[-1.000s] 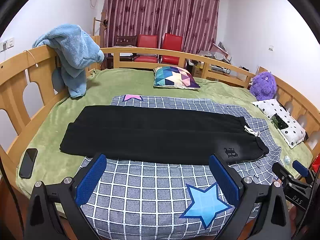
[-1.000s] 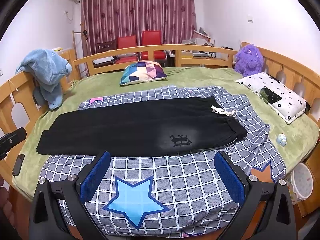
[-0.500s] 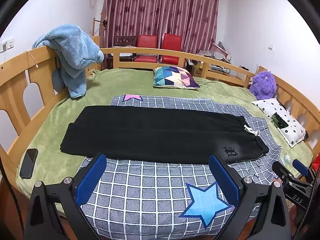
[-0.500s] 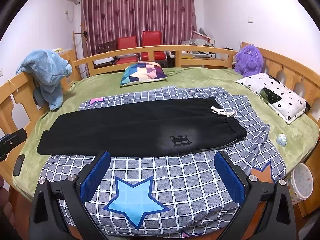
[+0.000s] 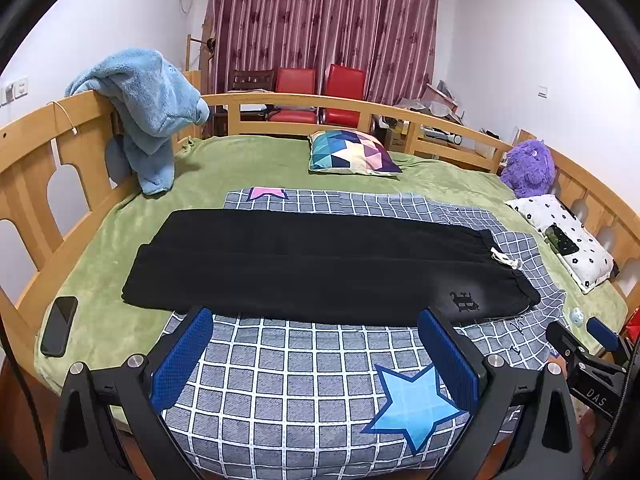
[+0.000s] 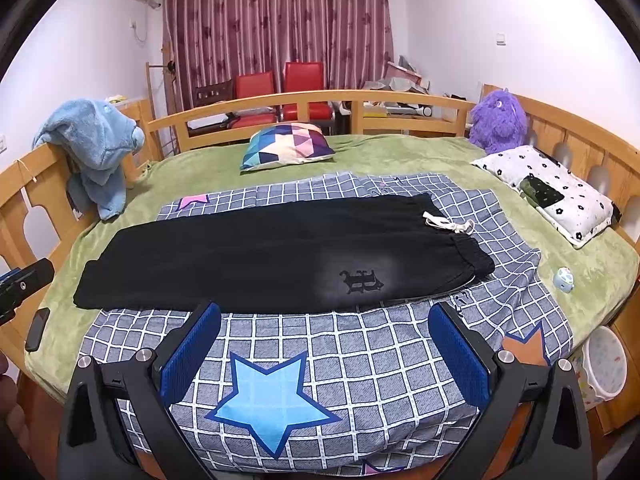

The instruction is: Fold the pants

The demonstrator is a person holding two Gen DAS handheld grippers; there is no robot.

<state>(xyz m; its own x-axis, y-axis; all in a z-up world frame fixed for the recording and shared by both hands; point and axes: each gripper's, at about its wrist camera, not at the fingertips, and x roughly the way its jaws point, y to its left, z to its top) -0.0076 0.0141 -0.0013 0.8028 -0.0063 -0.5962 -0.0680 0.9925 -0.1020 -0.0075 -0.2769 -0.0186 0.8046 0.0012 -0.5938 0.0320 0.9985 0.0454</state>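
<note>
pants lie crosswise ahead of both open grippers

the black pants (image 5: 320, 268) are laid flat on the checked blanket (image 5: 304, 380), filling the middle band of each frame, long axis left to right. the cuffs are seen at the left of the frame, nearer the left gripper (image 5: 316, 356); the waistband and white drawstring (image 6: 448, 225) at the right, nearer the right gripper (image 6: 324, 354). both are held spread and empty, short of the near hem. the pants look already halved lengthwise (a judgement).

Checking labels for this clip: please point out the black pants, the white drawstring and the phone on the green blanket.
black pants (image 6: 240, 260): right wrist view, mid-leg fabric.
white drawstring (image 6: 448, 225): right wrist view, cord beside the waistband.
phone (image 5: 59, 325): left wrist view, screen centre.
</note>
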